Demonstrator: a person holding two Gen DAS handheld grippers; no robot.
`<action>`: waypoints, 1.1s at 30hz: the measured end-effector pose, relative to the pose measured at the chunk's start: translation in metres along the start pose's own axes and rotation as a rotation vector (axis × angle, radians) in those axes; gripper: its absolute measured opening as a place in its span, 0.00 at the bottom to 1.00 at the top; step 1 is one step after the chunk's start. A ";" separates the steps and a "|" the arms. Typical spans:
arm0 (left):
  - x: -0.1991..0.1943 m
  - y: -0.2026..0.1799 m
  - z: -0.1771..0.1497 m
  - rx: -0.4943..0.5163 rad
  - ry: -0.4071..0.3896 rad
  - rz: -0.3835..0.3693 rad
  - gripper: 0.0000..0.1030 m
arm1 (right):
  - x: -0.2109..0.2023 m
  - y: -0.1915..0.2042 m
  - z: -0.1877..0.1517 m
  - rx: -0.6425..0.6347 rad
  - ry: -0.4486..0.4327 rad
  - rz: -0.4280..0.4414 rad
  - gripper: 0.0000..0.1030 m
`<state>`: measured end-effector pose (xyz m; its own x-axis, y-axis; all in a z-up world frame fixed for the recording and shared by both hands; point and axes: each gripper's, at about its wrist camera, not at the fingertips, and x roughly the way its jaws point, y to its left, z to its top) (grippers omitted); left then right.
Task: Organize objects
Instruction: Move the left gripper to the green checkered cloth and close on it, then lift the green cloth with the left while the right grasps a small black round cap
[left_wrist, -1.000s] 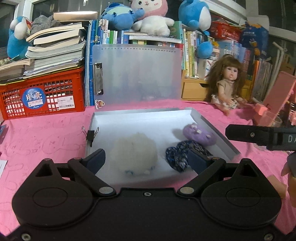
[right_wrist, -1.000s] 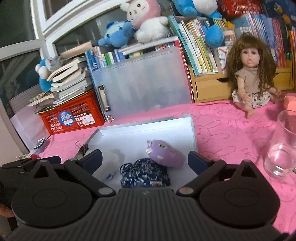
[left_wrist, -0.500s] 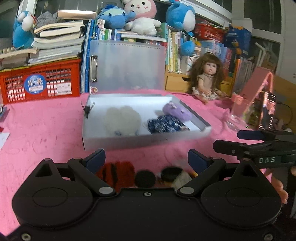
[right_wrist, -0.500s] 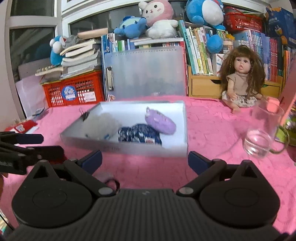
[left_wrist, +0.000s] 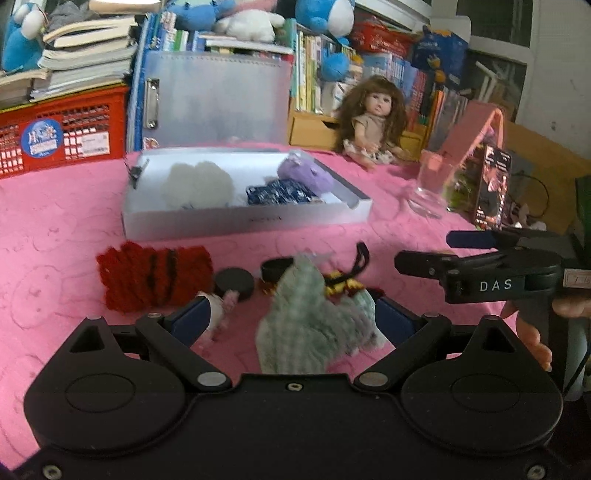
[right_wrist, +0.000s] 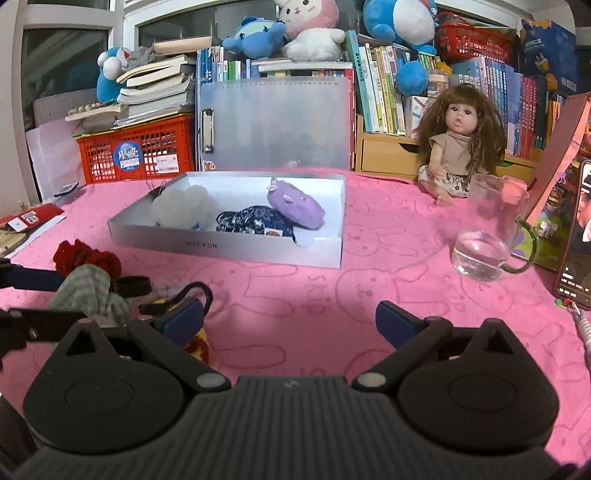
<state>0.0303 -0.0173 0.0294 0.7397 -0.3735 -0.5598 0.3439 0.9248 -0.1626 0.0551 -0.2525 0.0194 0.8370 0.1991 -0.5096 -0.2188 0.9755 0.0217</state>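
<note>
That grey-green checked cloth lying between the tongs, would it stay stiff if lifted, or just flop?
The checked cloth lies crumpled in soft folds on the pink cover, so it would probably droop and hang from wherever it is pinched. It looks thin and light for its bulk. Its fuzzy weave likely grips well, though a black strap beside it might snag.

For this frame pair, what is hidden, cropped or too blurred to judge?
- Grey-green cloth: left wrist view, its near edge is hidden behind the left gripper body; whether the open jaws touch it is unclear.
- Yellow-black item: mostly covered by the cloth, kind unreadable.
- Small white-pink thing: blurred and partly behind a finger.
- White box: right wrist view, its lettering is too small.
- Phone: cut by the right edge.
</note>
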 end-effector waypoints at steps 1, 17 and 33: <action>0.002 -0.001 -0.002 -0.007 0.009 -0.007 0.88 | 0.000 0.001 -0.001 -0.003 0.002 0.001 1.00; 0.007 -0.009 -0.005 -0.054 0.003 -0.063 0.43 | 0.002 0.003 -0.014 -0.002 0.033 0.025 1.00; -0.032 0.023 0.006 -0.110 -0.090 0.064 0.43 | -0.019 0.045 -0.018 -0.139 -0.041 0.129 0.69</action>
<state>0.0180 0.0158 0.0485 0.8086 -0.3142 -0.4975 0.2328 0.9473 -0.2199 0.0206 -0.2139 0.0148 0.8164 0.3284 -0.4751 -0.3909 0.9197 -0.0360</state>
